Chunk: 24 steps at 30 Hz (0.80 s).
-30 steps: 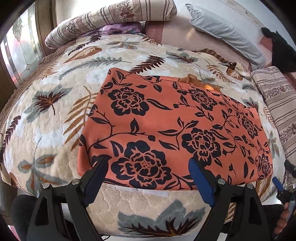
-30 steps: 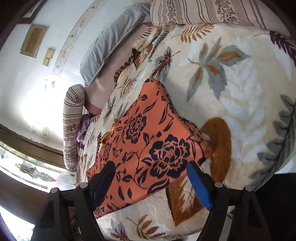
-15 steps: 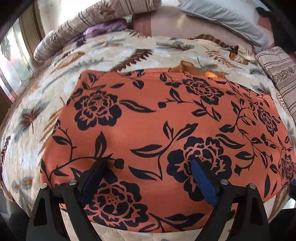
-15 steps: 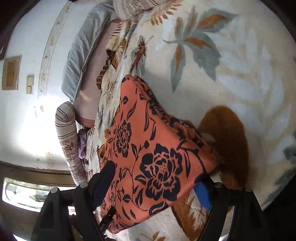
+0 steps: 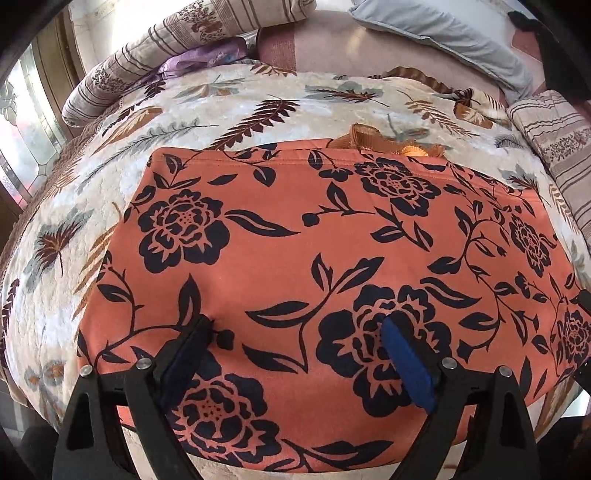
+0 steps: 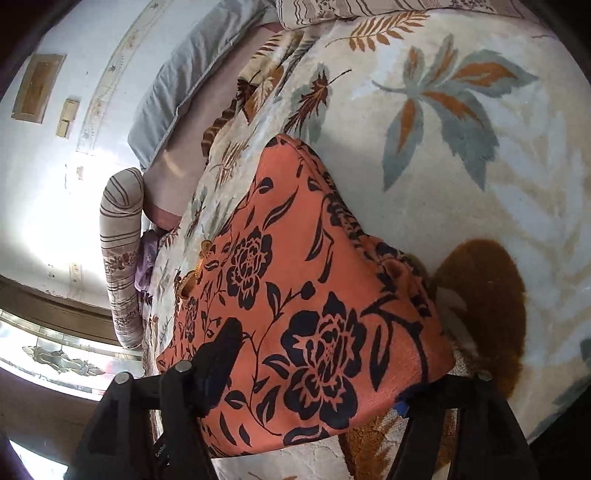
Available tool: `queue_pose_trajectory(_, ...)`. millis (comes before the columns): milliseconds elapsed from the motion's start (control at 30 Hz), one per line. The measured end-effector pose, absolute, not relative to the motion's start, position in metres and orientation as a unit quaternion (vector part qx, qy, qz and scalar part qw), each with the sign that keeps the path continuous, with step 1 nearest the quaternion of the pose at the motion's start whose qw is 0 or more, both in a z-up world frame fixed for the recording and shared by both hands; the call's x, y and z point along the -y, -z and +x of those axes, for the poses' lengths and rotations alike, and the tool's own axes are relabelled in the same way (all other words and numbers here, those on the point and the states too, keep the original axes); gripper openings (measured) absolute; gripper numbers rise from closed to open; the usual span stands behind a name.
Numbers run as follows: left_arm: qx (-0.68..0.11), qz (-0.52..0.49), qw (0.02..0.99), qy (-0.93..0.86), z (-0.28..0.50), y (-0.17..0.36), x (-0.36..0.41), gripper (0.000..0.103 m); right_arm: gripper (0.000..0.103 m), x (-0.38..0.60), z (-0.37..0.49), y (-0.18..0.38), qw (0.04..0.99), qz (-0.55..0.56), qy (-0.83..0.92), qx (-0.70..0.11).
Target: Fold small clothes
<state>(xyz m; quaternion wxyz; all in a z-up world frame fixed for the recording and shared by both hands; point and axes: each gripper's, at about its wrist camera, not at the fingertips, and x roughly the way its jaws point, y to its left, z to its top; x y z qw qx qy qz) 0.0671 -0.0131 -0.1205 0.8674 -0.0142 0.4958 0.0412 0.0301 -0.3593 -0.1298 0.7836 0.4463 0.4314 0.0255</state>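
An orange garment with black flowers lies spread flat on the leaf-patterned bed cover. A brown gathered band shows at its far edge. My left gripper is open, both blue-padded fingers resting over the cloth near its front edge. In the right wrist view the same garment fills the middle. My right gripper is open around the garment's near corner: the left finger lies on top, the right finger is hidden under the cloth edge.
Striped bolster pillows and a grey pillow lie at the head of the bed. A purple cloth sits by the bolster. Another striped pillow is at the right. A window is to the left.
Both grippers moved forward onto the garment from beyond the bed edge. The right gripper's right finger has slid under the cloth corner. The left gripper has eased back slightly since half a second ago.
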Motion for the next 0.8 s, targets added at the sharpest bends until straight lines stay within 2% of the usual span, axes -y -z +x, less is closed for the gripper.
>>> queue_pose_trajectory(33,-0.496,-0.013,0.867,-0.04,0.068,0.121,0.013,0.093,0.057,0.356,0.032,0.128,0.789,0.434,-0.025,-0.434)
queue_pose_trajectory(67,-0.494,-0.011,0.868,-0.04,0.068,0.122,0.013,0.093,0.028,0.353,0.035,0.128,0.792,0.418,-0.022,-0.444)
queue_pose_trajectory(167,-0.491,-0.004,0.87,-0.04,0.069,0.124,0.015,0.094,0.02,0.354,0.037,0.141,0.785,0.407,-0.013,-0.467)
queue_pose_trajectory(267,-0.496,-0.016,0.867,-0.039,0.068,0.115,0.012,0.094,0.014,0.348,0.034,0.125,0.809,0.364,0.002,-0.462)
queue_pose_trajectory(400,-0.413,-0.023,0.91,-0.036,0.049,0.081,0.017,0.094,0.013,0.351,0.024,0.115,0.823,0.353,0.018,-0.444)
queue_pose_trajectory(433,-0.417,-0.013,0.908,-0.037,0.05,0.086,0.021,0.094,0.017,0.356,0.023,0.124,0.815,0.366,0.023,-0.449)
queue_pose_trajectory(500,-0.496,0.018,0.868,-0.019,0.066,0.124,0.032,0.094,0.02,0.366,0.018,0.141,0.786,0.426,0.012,-0.448)
queue_pose_trajectory(533,-0.5,0.037,0.865,-0.018,0.066,0.135,0.034,0.097,0.025,0.37,0.017,0.141,0.778,0.446,0.007,-0.442)
queue_pose_trajectory(567,-0.467,0.044,0.883,-0.021,0.06,0.13,0.034,0.099,0.029,0.372,0.016,0.137,0.775,0.456,-0.003,-0.438)
queue_pose_trajectory(600,-0.473,0.043,0.88,-0.023,0.06,0.128,0.035,0.099,0.032,0.374,0.016,0.133,0.775,0.461,-0.017,-0.431)
queue_pose_trajectory(633,-0.481,0.028,0.876,-0.027,0.061,0.127,0.033,0.098,0.05,0.374,0.016,0.129,0.778,0.462,-0.031,-0.425)
queue_pose_trajectory(667,-0.483,0.018,0.875,-0.028,0.062,0.126,0.032,0.098,0.078,0.375,0.016,0.128,0.779,0.465,-0.046,-0.418)
queue_pose_trajectory(700,-0.482,0.019,0.875,-0.026,0.063,0.127,0.032,0.098,0.083,0.376,0.017,0.129,0.777,0.47,-0.051,-0.415)
queue_pose_trajectory(800,-0.467,0.031,0.884,-0.019,0.062,0.131,0.033,0.1,0.079,0.373,0.023,0.138,0.758,0.497,-0.071,-0.416)
